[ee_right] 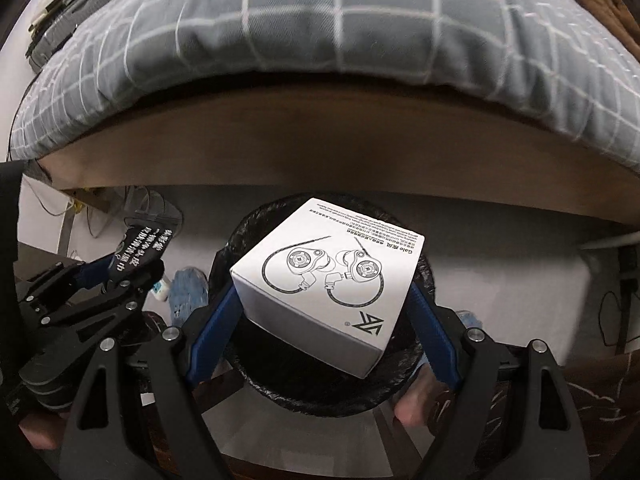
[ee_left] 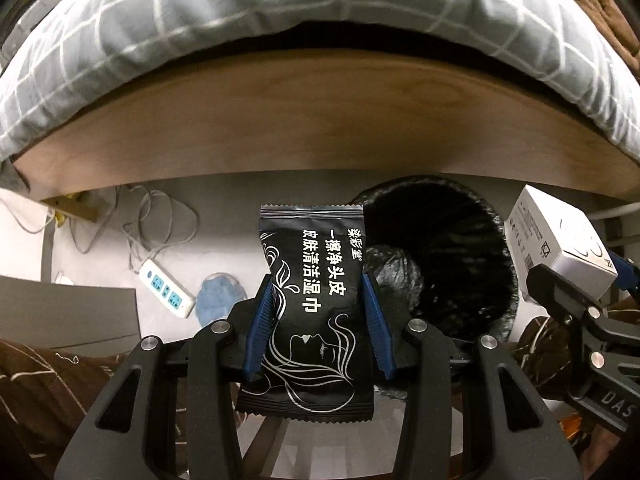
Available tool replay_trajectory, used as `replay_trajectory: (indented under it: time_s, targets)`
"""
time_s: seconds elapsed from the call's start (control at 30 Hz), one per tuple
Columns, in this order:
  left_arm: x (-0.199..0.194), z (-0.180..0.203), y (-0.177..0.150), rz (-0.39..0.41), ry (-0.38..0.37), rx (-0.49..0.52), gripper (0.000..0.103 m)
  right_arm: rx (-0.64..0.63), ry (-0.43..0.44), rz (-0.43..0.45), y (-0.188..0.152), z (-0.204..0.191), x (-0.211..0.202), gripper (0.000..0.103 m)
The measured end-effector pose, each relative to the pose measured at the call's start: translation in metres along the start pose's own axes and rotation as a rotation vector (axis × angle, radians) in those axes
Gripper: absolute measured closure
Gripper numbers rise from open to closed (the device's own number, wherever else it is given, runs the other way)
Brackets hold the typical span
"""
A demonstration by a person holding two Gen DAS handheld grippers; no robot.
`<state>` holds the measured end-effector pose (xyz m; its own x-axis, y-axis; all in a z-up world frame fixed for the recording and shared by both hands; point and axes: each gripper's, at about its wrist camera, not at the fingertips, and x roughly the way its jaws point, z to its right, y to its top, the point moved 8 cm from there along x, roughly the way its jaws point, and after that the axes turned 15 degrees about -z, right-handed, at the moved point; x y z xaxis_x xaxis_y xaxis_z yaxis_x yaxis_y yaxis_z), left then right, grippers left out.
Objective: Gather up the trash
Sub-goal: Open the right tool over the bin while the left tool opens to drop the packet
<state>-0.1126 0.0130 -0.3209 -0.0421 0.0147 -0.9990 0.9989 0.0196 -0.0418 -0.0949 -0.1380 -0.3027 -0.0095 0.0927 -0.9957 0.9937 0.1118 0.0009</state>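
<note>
The bed (ee_left: pixel 280 120), with its grey checked cover, overhangs the floor (ee_left: pixel 224 216) where the bin (ee_right: pixel 256 240), lined with a black bag, stands open. The step in hand is disposal: both items are carried and positioned at the bin. The right gripper (ee_right: pixel 324 312) clamps the white earphone box (ee_right: pixel 328 280) by two opposite sides, directly above the bin mouth. The left gripper (ee_left: pixel 318 320) grasps the black wipe packet (ee_left: pixel 316 308) between its blue pads, just left of the bin rim. The box appears ready to release by spreading the fingers. The packet likely first requires a shift rightward over the opening.
</note>
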Motion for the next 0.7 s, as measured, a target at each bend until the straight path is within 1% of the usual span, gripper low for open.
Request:
replay_trajectory:
  time_s: [0.2, 0.27, 0.3, 0.37, 0.4, 0.57, 0.7]
  targets:
    - [0.003, -0.021, -0.005, -0.019, 0.004, -0.045, 0.06, -0.017, 0.007, -0.03, 0.002, -0.012, 0.01, 0.025]
    - [0.003, -0.025, -0.006, -0.02, 0.006, -0.052, 0.06, -0.022, 0.004, -0.032, 0.002, -0.015, 0.012, 0.02]
    - [0.003, -0.026, -0.006, -0.02, 0.005, -0.053, 0.06, -0.024, 0.0, -0.03, 0.003, -0.018, 0.013, 0.015]
    - [0.003, -0.026, -0.007, -0.019, 0.003, -0.054, 0.06, -0.029, -0.015, -0.022, 0.003, -0.017, 0.011, 0.01]
    - [0.002, -0.026, -0.007, -0.018, 0.002, -0.053, 0.06, -0.029, -0.019, -0.018, 0.003, -0.017, 0.011, 0.008]
    - [0.005, -0.016, -0.002, -0.014, -0.012, -0.029, 0.06, -0.002, -0.034, -0.021, 0.001, -0.005, 0.011, 0.008]
    - [0.004, 0.003, 0.002, -0.013, -0.024, 0.008, 0.06, 0.028, -0.051, -0.011, -0.002, 0.011, 0.01, 0.008]
